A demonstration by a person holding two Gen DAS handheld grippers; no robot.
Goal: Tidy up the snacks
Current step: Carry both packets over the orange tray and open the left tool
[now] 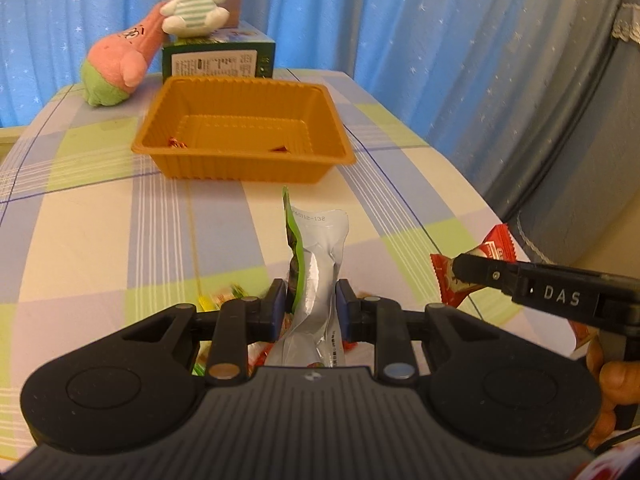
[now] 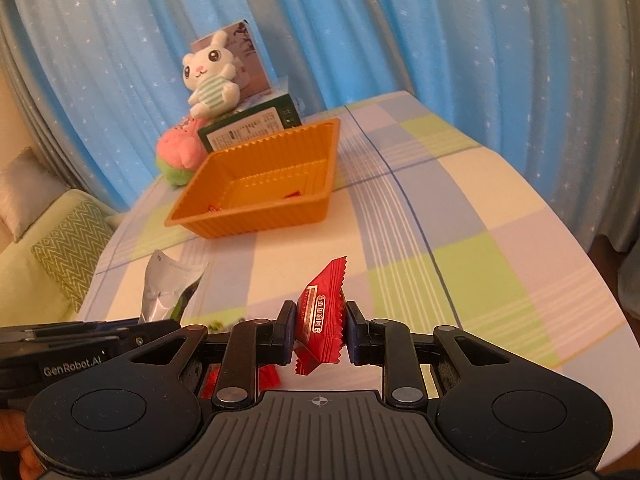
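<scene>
In the left wrist view, the left gripper [image 1: 311, 300] had its jaws clamped on an upright silver-green snack pouch [image 1: 316, 264], with the orange tray [image 1: 244, 132] at twelve o'clock on the worktop [image 1: 100, 220]. In the right wrist view, the right gripper [image 2: 320, 328] pinched a red candy wrapper [image 2: 322, 312] between nearly closed jaws, the tray [image 2: 260, 184] lying toward eleven o'clock.

Warm dim indoor light, soft shadows, heavy fisheye bending and dark corners, motion blur on packets [image 1: 228, 294] below left jaws.
</scene>
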